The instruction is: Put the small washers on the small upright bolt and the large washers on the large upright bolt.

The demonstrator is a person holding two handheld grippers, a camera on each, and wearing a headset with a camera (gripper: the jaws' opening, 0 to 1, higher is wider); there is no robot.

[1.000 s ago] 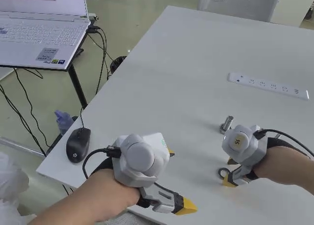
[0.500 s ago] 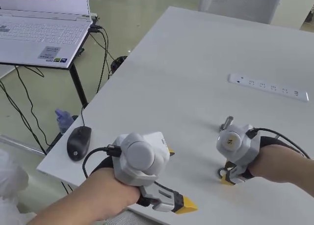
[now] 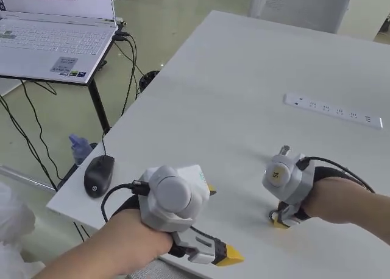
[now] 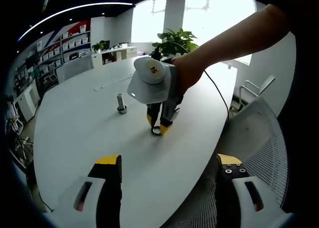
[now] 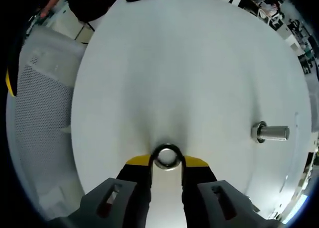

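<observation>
Yellow-tipped right claw (image 5: pixel 167 162) clamps a washer (image 5: pixel 167 147) on the bench (image 5: pixel 174 63), near the bolt (image 5: pixel 271 132); left claw (image 4: pixel 168 161) hangs wide apart.

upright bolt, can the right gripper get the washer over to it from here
Probably yes. The right gripper is shut on a washer, and the upright bolt stands close by on the table with only bare surface between them.

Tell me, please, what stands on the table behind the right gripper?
An upright bolt; the right gripper, holding a washer, covers its base in the head view. Farther back lies a power strip.
</observation>
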